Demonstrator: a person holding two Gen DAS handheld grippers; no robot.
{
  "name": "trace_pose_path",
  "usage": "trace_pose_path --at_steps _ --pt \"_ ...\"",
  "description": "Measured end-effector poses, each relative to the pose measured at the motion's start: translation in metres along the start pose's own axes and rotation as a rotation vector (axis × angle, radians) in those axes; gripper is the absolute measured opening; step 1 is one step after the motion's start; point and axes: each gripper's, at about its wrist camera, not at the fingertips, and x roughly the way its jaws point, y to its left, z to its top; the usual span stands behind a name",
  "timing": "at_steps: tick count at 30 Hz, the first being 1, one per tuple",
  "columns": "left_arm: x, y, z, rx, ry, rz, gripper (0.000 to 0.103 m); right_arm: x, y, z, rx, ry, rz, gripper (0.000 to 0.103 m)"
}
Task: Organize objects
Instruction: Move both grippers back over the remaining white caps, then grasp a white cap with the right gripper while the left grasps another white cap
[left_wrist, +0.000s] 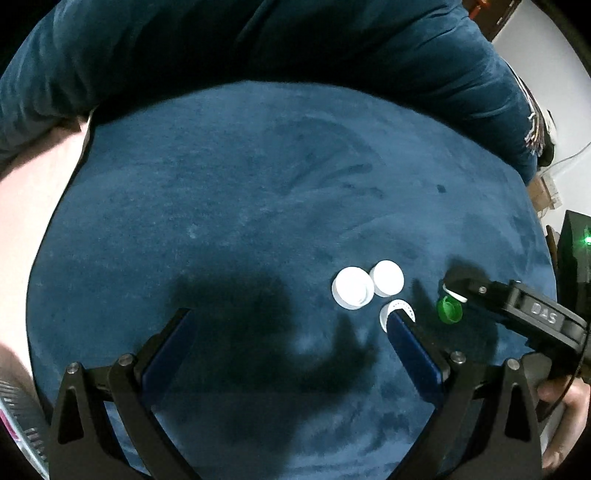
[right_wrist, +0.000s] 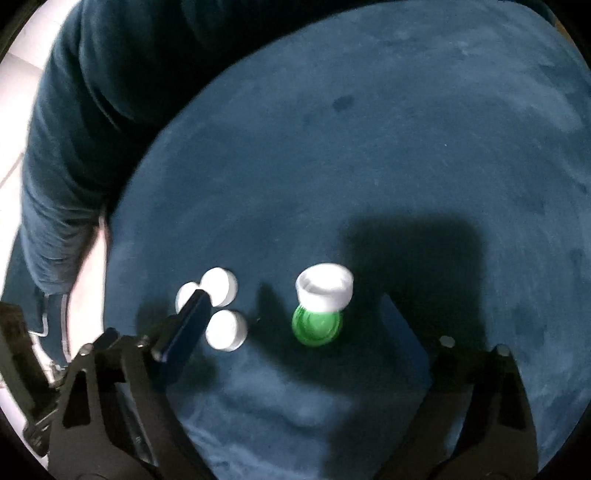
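surface: dark blue velvety round cushion seat (left_wrist: 258, 192), also fills the right wrist view (right_wrist: 406, 147); gripper shadows fall across it
left gripper (left_wrist: 291, 321): jaws spread wide, nothing between them; blue-padded fingers (left_wrist: 413, 354) over the seat, the right-hand finger tip covers part of a cap
white cap group: three round white plastic bottle caps clustered near the middle of the seat
cap A: flat-topped white cap with a wider flange (left_wrist: 351, 288), touching or just beside cap B, can't tell which
cap B: plain white round cap (left_wrist: 388, 277), right of A
cap C: white cap lying open side up (left_wrist: 397, 308), just below B, half hidden behind the left gripper's finger
same group, right wrist view: one cap partly behind the left-hand finger (right_wrist: 184, 293), one above it (right_wrist: 221, 286), one lower (right_wrist: 226, 329); all close together, frame blurred
green cap: translucent green round plastic cap (left_wrist: 448, 309), on the seat right of the white group, apart from it; in the right wrist view (right_wrist: 317, 325) it sits between the fingers
white cap D: white ribbed plastic cap, open side up (right_wrist: 325, 290), touching the green cap's far edge; whether it rests on it or just behind it I can't tell; only a sliver shows in the left view (left_wrist: 455, 295)
right gripper (right_wrist: 295, 314): jaws spread wide, gripping nothing; green cap and cap D lie in the gap, clear of both pads; seen from the left view as a black body over the green cap (left_wrist: 458, 286)
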Motion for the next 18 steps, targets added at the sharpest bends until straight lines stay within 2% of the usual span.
trace_pose_path --at_steps 3,4,5,11,15,18 --pt "0.005 0.003 0.001 -0.013 0.009 -0.009 0.102 0.011 -0.002 0.004 -0.001 0.010 -0.024 0.067" --pt "0.006 0.002 0.001 -0.010 0.012 -0.008 0.102 0.013 -0.002 0.004 -0.003 0.016 -0.024 0.046" --pt "0.007 0.000 0.001 -0.008 0.013 -0.010 0.102 0.014 -0.003 0.005 -0.010 0.023 -0.012 0.033" --pt "0.013 -0.006 0.004 0.021 0.005 -0.019 0.101 -0.001 -0.004 0.005 -0.004 -0.005 0.039 0.033" --pt "0.025 -0.015 0.002 0.080 0.040 0.014 0.090 -0.014 -0.002 0.005 -0.010 -0.025 0.060 0.033" --pt "0.031 -0.023 -0.001 0.112 0.047 0.018 0.089 -0.020 0.000 0.006 -0.015 -0.035 0.078 0.033"
